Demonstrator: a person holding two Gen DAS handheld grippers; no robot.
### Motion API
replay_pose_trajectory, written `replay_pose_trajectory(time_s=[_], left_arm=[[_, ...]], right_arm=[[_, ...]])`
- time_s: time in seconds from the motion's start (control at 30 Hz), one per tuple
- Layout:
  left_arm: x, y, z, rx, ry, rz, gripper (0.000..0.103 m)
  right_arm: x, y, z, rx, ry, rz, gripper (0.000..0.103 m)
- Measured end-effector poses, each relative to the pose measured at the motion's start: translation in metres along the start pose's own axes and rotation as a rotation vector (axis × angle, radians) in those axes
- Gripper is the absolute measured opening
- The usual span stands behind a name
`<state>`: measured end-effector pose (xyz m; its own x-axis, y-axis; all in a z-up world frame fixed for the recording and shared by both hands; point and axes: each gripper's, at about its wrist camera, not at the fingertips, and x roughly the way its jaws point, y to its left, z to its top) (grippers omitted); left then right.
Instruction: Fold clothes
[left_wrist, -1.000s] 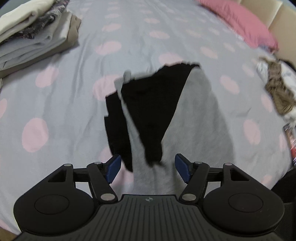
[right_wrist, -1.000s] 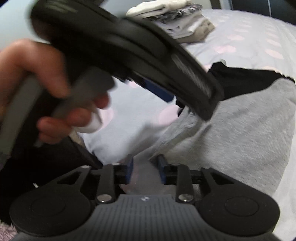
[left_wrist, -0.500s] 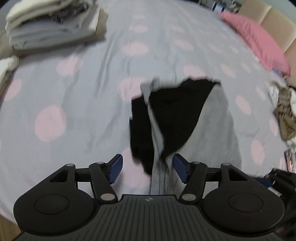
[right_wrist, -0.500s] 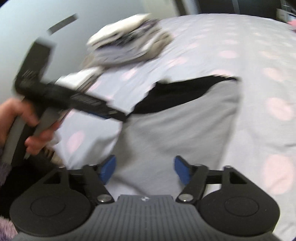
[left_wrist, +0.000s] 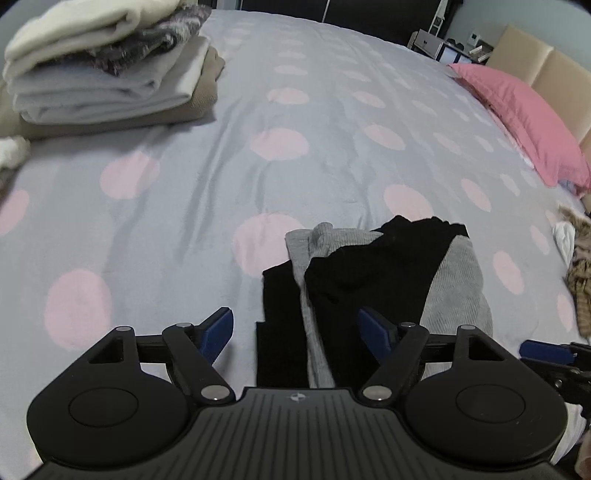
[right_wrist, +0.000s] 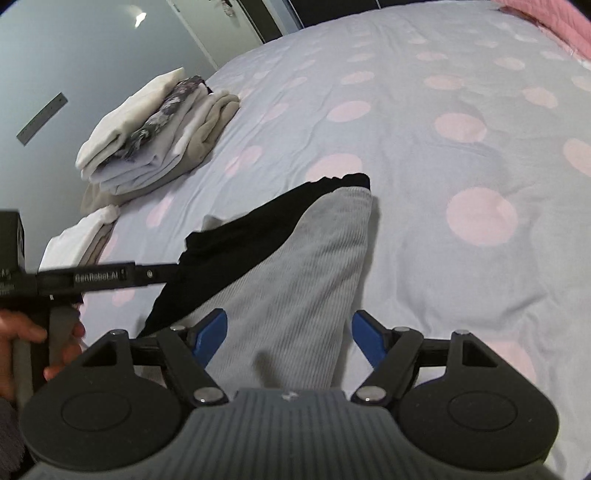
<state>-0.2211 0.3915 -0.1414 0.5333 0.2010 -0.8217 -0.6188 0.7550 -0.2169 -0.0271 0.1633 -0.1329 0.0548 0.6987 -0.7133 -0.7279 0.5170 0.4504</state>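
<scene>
Spreading across both views is a bed (left_wrist: 229, 155) under a grey cover with pink dots, carrying everything else. At its far left corner sits a stack of folded clothes (left_wrist: 107, 66), white, patterned, pale grey and tan layers one on another. A pink pillow (left_wrist: 524, 118) lies along the far right edge by the headboard. Near the front of the bed lies the grey and black garment (right_wrist: 295, 266), folded into a long narrow shape, the black part on its left side and the ribbed grey part on its right. The left gripper (left_wrist: 295, 328) hovers over the garment's near end; its jaws have just been opening and stand wide apart, with cloth showing between the blue pads but not pinched. The right gripper (right_wrist: 288, 330) likewise has its jaws spread, the grey cloth lying loose between them. A hand (right_wrist: 22, 347) holds the left gripper's handle.
</scene>
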Motion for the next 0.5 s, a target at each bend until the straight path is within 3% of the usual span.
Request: replay_pose_trajectory(time_s=[0.3, 0.37, 0.5], left_arm=[[0.032, 0.021, -0.003, -0.079, -0.007, -0.068, 0.066], [0.034, 0.024, -0.003, -0.089, -0.027, -0.085, 0.064], [0.037, 0.025, -0.002, -0.076, -0.056, -0.114, 0.048]], right_arm=[[0.043, -0.031, 0.026, 0.096, 0.026, 0.024, 0.075], [0.052, -0.038, 0.029, 0.116, 0.033, 0.036, 0.068], [0.065, -0.045, 0.036, 0.137, 0.025, 0.061, 0.062]])
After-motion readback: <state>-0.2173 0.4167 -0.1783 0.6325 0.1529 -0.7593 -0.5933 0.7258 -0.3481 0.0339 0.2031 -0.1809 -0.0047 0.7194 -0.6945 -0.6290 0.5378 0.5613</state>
